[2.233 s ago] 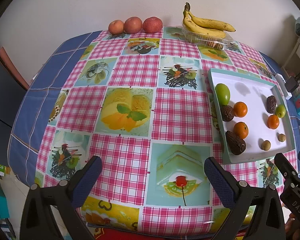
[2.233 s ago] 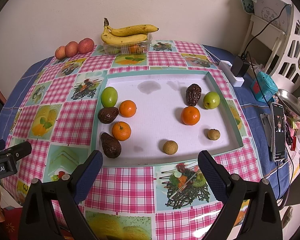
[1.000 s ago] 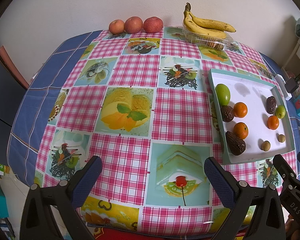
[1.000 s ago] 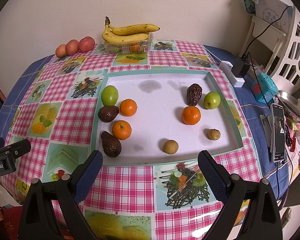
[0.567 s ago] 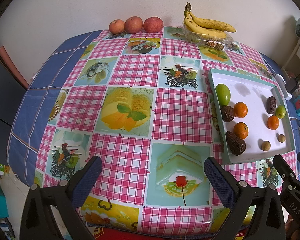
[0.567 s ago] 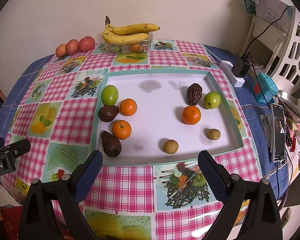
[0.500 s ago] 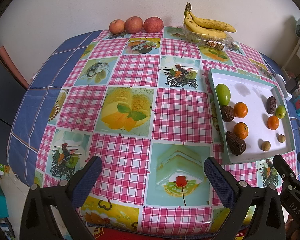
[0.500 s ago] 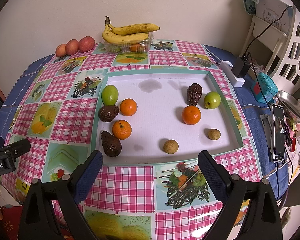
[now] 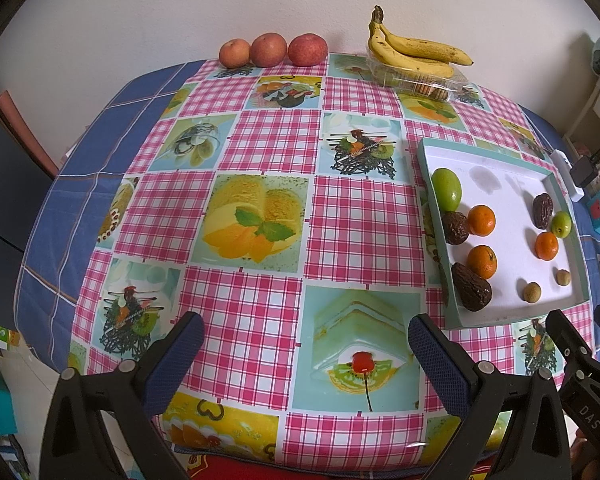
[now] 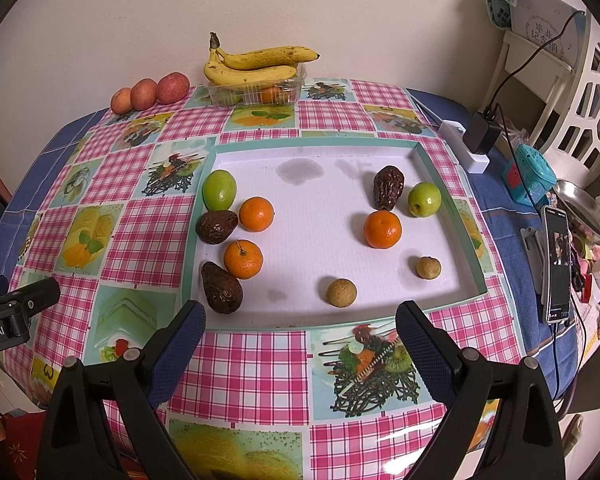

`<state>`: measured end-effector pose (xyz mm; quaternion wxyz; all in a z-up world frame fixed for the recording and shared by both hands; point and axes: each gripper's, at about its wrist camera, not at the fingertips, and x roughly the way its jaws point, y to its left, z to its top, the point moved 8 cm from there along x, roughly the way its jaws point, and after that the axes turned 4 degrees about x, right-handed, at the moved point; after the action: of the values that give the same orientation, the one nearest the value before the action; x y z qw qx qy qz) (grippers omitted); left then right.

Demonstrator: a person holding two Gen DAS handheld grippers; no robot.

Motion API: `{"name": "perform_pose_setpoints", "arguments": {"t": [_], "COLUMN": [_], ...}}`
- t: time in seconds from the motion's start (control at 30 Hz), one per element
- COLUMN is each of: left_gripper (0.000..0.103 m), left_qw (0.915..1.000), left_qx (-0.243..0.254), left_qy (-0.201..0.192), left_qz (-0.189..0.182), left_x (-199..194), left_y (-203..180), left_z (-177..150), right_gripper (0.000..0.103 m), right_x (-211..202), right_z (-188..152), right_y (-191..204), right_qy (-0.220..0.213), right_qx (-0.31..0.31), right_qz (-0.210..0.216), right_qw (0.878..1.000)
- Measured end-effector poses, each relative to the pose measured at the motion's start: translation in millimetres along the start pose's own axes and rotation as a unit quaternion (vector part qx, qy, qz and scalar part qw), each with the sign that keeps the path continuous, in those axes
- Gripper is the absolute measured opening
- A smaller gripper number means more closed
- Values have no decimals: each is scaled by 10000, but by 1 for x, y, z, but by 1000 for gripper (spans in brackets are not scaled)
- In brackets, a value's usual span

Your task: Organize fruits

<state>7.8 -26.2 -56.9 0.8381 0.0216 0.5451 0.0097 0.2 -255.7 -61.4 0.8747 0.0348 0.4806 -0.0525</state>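
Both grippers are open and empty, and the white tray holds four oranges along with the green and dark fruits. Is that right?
Not quite: the tray holds three oranges, not four: two on the left and one on the right, as the right wrist view shows. The rest stands: the left gripper and right gripper are open and empty.

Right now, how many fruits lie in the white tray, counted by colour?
Green: 2
Orange: 3
Dark brown: 3
Small tan: 2
Total: 10 fruits in the white tray
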Motion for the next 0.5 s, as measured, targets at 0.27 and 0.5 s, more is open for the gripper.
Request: {"name": "perform_pose_setpoints", "arguments": {"t": [0.27,0.5], "left_gripper": [103,103], "left_qw": [9999,9998], "left_qx": [-115,-165], "left_qy": [25,1], "left_qz": [70,101], "left_x": [1,-1], "left_y": [0,-1], "left_z": [-2,-1], "right_gripper": [96,96], "right_x": [1,1], "right_z": [0,-1], "right_y": [-3,-2], "right_qy": [20,24], "right_qx": [30,28], "right_qz": [7,7], "right_qw": [10000,10000]}}
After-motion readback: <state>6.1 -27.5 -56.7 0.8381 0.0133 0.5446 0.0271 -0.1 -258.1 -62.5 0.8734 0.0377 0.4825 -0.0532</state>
